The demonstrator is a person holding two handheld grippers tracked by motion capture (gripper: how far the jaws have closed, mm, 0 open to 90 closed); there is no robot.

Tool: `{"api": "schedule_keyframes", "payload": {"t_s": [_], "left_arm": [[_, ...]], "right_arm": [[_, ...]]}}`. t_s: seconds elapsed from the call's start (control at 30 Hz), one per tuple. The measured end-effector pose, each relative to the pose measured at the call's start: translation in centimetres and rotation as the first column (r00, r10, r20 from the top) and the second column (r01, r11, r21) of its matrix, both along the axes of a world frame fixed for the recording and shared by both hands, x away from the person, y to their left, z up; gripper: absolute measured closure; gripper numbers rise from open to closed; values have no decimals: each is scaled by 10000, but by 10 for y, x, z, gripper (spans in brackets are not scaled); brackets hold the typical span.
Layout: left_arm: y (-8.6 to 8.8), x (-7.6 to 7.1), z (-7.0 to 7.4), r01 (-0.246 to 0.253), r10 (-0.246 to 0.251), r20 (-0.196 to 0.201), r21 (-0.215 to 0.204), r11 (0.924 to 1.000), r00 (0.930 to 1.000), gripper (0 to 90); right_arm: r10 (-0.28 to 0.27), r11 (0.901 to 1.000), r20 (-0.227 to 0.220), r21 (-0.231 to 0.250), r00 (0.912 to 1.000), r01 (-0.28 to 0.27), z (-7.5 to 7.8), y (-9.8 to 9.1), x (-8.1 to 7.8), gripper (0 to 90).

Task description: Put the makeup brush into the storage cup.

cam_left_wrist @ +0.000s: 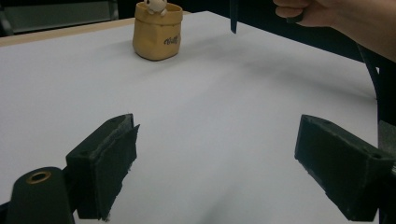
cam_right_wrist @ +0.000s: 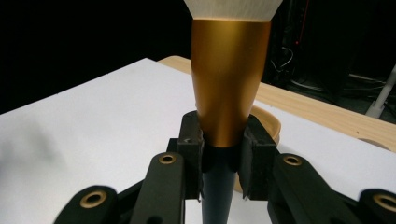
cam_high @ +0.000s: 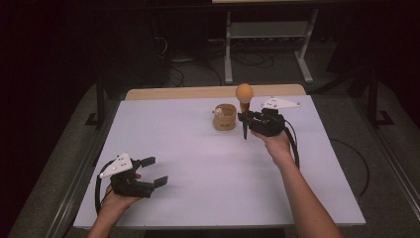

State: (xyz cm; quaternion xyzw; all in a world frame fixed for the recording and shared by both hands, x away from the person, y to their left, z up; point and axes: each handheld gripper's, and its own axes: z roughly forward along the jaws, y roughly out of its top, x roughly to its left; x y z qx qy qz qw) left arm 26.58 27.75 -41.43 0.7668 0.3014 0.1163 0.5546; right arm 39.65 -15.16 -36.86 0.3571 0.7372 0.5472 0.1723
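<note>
A white rectangular table (cam_high: 173, 163) with a pale wooden strip along its far edge (cam_high: 178, 92) carries a small tan, bag-shaped pot (cam_high: 225, 118) near the far middle, upright, with a little white figure (cam_left_wrist: 156, 5) peeking from its mouth, perhaps a toy animal. Beyond the table, a grey metal frame (cam_high: 267, 34) stands on dark floor among loose black cables (cam_high: 183, 64).

You had one piece of writing in sight: a short dark script word printed on the front of the tan pouch (cam_left_wrist: 157, 32), seen from the left gripper view. Its letters were too blurred for you to read.
</note>
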Motion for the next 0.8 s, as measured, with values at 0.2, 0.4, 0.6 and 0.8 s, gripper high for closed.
{"api": "schedule_keyframes", "payload": {"t_s": [0.2,0.4,0.6,0.8], "left_arm": [[-1,-1,0,25,-25,-8,-30,10000,10000,124],[-2,-1,0,46,-46,-41,-22,10000,10000,124],[-2,-1,0,18,-19,-110,-71,10000,9999,124],[-3,-1,-1,83,-83,-80,-44,10000,9999,124]], "right_arm": [[-246,9997,150,33,9996,246,5,0,9,725],[-388,9992,236,16,9990,388,10,2,17,725],[-496,9988,300,62,9983,494,14,5,24,725],[-652,9976,385,260,9971,643,16,9,33,725]]}}
